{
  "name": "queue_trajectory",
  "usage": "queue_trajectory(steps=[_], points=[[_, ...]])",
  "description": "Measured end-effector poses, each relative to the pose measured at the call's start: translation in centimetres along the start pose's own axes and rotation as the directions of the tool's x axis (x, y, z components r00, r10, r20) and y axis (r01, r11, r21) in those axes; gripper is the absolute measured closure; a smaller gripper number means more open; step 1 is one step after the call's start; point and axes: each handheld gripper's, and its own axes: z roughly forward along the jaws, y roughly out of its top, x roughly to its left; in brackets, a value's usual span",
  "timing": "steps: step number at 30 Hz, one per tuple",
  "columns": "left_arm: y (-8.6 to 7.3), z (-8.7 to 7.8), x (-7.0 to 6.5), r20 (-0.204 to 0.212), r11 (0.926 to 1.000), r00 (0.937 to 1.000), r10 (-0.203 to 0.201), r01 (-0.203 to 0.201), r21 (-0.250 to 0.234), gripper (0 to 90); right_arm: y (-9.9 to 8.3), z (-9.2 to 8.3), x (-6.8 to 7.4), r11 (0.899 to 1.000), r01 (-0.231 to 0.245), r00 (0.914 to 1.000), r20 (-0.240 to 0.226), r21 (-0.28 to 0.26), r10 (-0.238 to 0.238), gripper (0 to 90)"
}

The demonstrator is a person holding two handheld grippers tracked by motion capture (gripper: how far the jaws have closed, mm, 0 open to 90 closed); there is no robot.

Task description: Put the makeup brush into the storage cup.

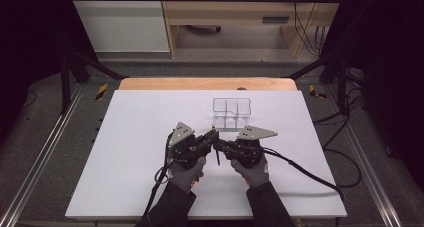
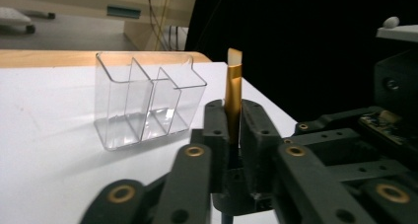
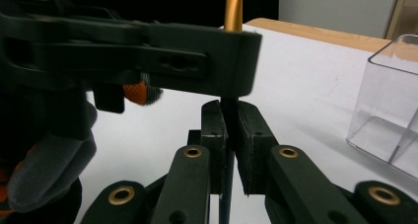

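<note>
Two gloved hands at the near edge of one white desk bring a left claw and right claw together, both pinching one gold-and-black pen, upright before one clear three-compartment holder. Grey floor, wooden furniture beyond.

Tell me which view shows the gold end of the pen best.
The left gripper view: the pen's gold end rises whole above its hand-held gripper's pads, slanted tip included. The right gripper view crops it at the top edge. In the high view it is tiny.
</note>
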Motion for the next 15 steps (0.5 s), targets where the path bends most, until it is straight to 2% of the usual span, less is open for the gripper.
queue_trajectory(steps=[4,7,11,15], points=[[0.6,-0.5,0.3,0.037,0.9998,0.9992,0.016,-0.016,-0.009,62.8,0.1,0.0,-0.1,1.0,-0.007,1.0,0.007,-0.004,0.007,83.6],[0.9,-1.1,0.6,0.045,0.9988,0.9979,0.048,-0.047,-0.016,52.9,0.2,-0.1,-0.3,1.0,-0.01,0.9997,0.022,-0.008,0.01,83.6],[1.3,-2.1,1.5,0.045,0.997,0.996,0.078,-0.078,-0.007,37.8,0.5,-0.2,-0.6,1.0,-0.01,0.9987,0.049,-0.012,0.01,83.6],[1.4,-3.5,2.7,0.028,0.9949,0.9946,0.1,-0.101,0.007,29.2,0.7,-0.3,-0.8,1.0,-0.007,0.9976,0.068,-0.022,0.008,83.5]])
